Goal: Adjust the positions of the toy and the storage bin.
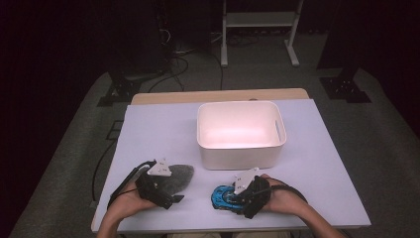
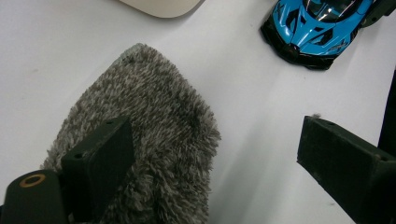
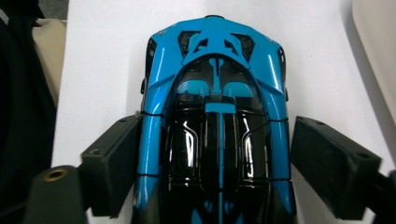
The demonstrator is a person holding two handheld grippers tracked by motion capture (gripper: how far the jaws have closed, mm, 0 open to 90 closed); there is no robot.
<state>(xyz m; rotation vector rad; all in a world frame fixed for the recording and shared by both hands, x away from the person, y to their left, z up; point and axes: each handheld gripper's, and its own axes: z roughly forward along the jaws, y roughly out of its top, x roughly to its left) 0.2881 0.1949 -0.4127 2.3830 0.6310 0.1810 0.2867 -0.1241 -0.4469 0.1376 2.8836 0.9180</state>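
A blue and black toy car [image 1: 224,197] stands on the white table near its front edge. My right gripper [image 3: 219,140] straddles the car [image 3: 215,70] from behind, one jaw at each flank. The jaws are open wide, and the right pad stands just off the bodywork. A grey fuzzy cloth [image 1: 179,174] lies to the left of the car. My left gripper [image 2: 217,140] hangs open over the cloth [image 2: 154,126], with one jaw above the pile and the other above bare table. The car's nose [image 2: 313,28] is at the top right of the left gripper view.
A white plastic bin [image 1: 241,151] with nothing in it stands at the middle of the table [image 1: 158,134], just behind both grippers. Its corner [image 2: 163,5] is at the top of the left gripper view. Dark floor, cables and stands lie beyond the far edge.
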